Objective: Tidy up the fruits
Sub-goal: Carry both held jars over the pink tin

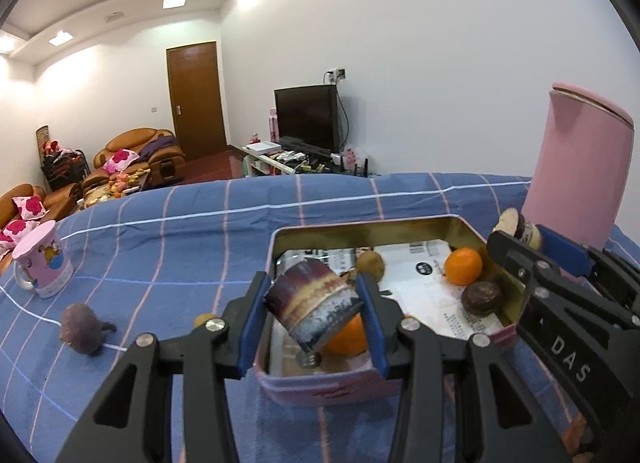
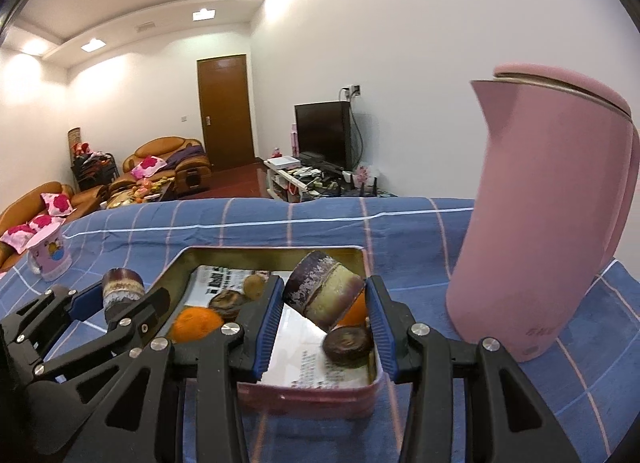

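A pink tin tray (image 1: 280, 237) (image 2: 368, 347) lined with printed paper sits on the blue checked cloth. It holds oranges (image 1: 463, 266) (image 2: 195, 323), a kiwi (image 1: 370, 263) (image 2: 254, 284) and dark passion fruits (image 1: 481, 297) (image 2: 346, 345). My left gripper (image 1: 313, 313) is shut on a purple sugarcane piece (image 1: 312, 303), held tilted above the tray's near left part. My right gripper (image 2: 323, 301) is shut on another sugarcane piece (image 2: 324, 293) above the tray's right part. Each gripper shows in the other's view (image 1: 516, 229) (image 2: 122, 293).
A tall pink kettle (image 1: 576, 167) (image 2: 544, 215) stands right of the tray. A pink mug (image 1: 40, 263) (image 2: 47, 255) stands far left. A dark purple fruit (image 1: 82, 327) and a small yellowish fruit (image 1: 202, 319) lie on the cloth left of the tray.
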`<state>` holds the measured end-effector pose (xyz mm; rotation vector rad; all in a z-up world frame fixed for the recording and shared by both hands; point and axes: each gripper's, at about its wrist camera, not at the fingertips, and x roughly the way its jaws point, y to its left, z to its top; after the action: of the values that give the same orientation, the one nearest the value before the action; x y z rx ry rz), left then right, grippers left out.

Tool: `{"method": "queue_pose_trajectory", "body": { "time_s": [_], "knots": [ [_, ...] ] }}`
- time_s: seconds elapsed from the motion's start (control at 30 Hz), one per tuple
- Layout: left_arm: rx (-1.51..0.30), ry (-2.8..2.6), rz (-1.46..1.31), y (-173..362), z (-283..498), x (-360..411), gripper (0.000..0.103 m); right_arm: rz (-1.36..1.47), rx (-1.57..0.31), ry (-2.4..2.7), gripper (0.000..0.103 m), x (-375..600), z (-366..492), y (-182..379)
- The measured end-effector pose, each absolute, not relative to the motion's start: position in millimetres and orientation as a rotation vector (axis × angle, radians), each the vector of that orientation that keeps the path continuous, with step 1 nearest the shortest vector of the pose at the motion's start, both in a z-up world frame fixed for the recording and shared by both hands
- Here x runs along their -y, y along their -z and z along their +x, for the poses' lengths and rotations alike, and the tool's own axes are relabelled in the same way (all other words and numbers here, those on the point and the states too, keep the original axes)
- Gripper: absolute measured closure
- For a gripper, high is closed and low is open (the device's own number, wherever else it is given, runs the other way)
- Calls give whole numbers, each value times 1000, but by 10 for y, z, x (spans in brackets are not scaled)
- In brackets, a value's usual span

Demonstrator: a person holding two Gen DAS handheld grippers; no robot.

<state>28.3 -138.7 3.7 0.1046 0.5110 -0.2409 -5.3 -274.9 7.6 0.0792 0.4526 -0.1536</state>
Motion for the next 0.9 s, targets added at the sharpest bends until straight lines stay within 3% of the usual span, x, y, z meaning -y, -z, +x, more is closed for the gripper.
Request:
{"method": "queue_pose_trajectory", "body": {
  "time_s": [0.9],
  "knots": [
    [-583, 281, 50, 14, 823, 1617, 57, 62, -459, 248, 58, 2916, 362, -67]
  ]
}}
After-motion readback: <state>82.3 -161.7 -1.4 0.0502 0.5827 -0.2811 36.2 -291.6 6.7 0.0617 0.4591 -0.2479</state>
